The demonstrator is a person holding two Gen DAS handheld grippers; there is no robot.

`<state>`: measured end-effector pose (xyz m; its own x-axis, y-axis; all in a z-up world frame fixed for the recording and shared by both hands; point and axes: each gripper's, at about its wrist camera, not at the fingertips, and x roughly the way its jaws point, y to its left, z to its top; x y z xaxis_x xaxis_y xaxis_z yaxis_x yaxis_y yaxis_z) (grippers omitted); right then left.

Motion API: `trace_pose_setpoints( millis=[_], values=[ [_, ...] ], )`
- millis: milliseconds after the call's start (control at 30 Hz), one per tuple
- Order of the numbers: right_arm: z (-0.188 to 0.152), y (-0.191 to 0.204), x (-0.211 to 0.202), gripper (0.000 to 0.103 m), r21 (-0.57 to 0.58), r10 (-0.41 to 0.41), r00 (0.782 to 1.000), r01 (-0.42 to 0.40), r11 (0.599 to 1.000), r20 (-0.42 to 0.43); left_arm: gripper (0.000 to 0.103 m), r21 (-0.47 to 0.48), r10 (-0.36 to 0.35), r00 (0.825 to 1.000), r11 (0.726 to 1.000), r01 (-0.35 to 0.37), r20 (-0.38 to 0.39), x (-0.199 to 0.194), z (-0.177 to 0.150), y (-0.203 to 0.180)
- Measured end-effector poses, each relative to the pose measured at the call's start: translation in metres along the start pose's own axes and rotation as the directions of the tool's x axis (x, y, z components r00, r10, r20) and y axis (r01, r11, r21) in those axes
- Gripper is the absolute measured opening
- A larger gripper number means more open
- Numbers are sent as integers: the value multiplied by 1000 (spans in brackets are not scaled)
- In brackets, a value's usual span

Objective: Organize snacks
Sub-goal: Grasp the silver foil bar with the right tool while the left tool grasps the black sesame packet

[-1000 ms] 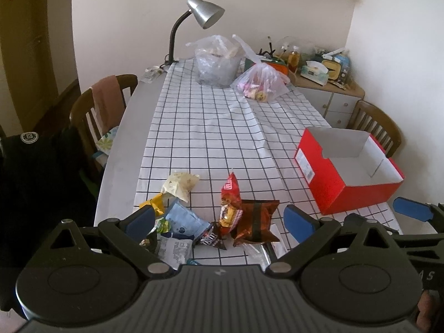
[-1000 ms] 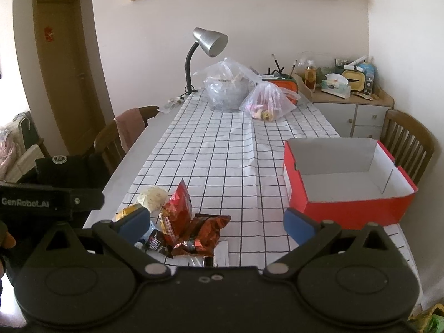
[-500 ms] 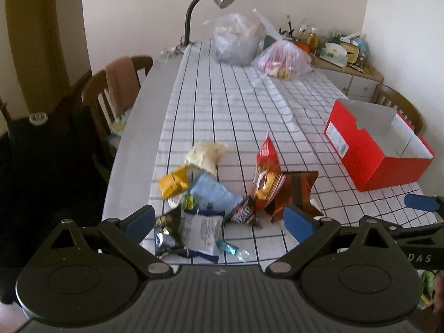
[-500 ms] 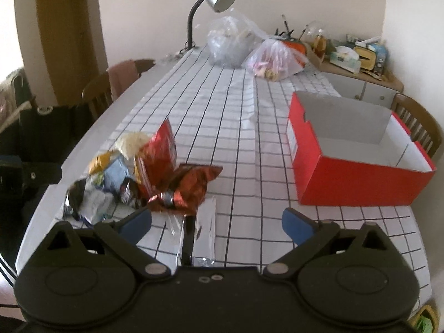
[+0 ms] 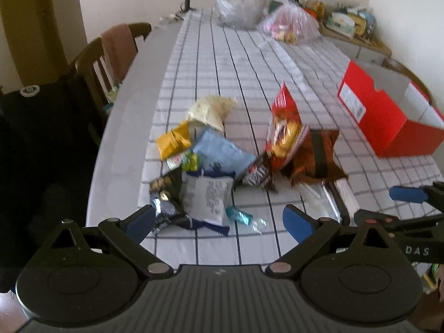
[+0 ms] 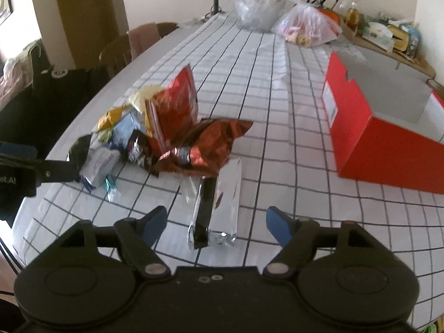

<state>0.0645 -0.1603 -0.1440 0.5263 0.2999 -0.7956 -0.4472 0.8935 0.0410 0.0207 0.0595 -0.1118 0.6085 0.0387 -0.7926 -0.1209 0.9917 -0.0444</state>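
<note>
Now closer to snack pile, both grippers: left gripper and right gripper spread wide, empty; red box right of pile.

Home dining rm: checked tablecloth, wooden chair, cluttered sideboard.

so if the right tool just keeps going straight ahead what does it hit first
Most likely the silver foil packet lying flat on the checked tablecloth: it sits centred between the open right tool fingers, just ahead. Beyond it lies the crumpled brown-red chip bag. Depth is uncertain through the fisheye.
</note>
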Motion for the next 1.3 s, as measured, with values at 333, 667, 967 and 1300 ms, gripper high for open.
trace_pose_setpoints(
  millis=[333,667,967,1300],
  values=[
    [8,-1,27,62,-23,8,1000,-8,1000,-27,90,-19,15,999,1000,-16,-44,23,4,-6],
    [16,-3,43,60,35,27,999,-26,999,-45,88,-211,63,996,975,-75,-62,34,20,56],
    [18,-6,58,55,49,18,997,-14,999,-78,75,-440,-89,982,898,6,-168,75,22,106],
    [19,-7,58,42,75,29,996,-23,997,-87,54,-460,-124,975,887,24,-187,81,22,109]
  ],
)
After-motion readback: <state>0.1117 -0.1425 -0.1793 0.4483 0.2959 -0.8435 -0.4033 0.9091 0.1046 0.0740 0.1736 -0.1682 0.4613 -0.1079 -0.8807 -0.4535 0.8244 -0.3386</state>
